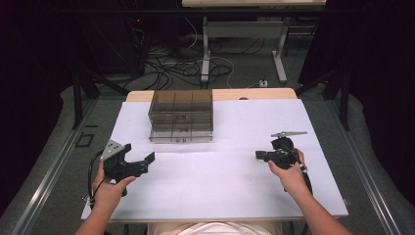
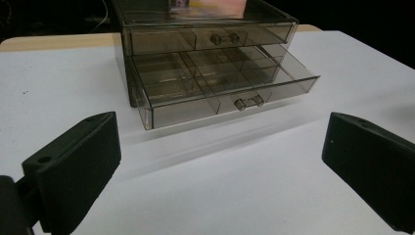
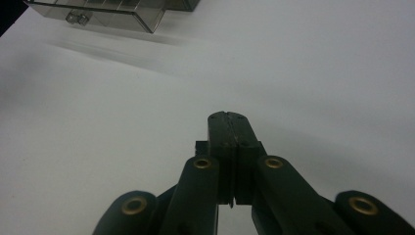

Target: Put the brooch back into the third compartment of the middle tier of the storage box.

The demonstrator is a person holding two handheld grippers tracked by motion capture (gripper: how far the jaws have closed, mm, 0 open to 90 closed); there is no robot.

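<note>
Here, at the left of the high view: left hand point(image 1: 108, 188) coming in from the bottom edge, wrapped around the left gripper point(image 1: 142, 159), jaws spread wide apart with nothing between them, aimed toward the middle of the white table point(image 1: 220, 186). Grey three-cornered plate on top, cable looping down beside the wrist. Seen along those same jaws in the left gripper view, left gripper point(image 2: 220, 161) with one black pad at each lower corner and bare white surface between.

Farther in, toward the far edge and a little left of centre: smoky transparent drawer organizer point(image 1: 181, 115), also ahead of the left jaws point(image 2: 210, 58). Upper drawer point(image 2: 210, 36) pushed in; lower drawer point(image 2: 220, 81) pulled out (divided into compartments, small clear handle at the front). Contents of the compartments too hard to tell.

At the right: right hand point(image 1: 288, 174) gripping the right gripper point(image 1: 259, 155), pointed leftward, well apart from the organizer. In the right gripper view, right gripper point(image 3: 230, 120) with jaws pressed together, pinching nothing, above bare table; a corner of the organizer at upper left.
</note>
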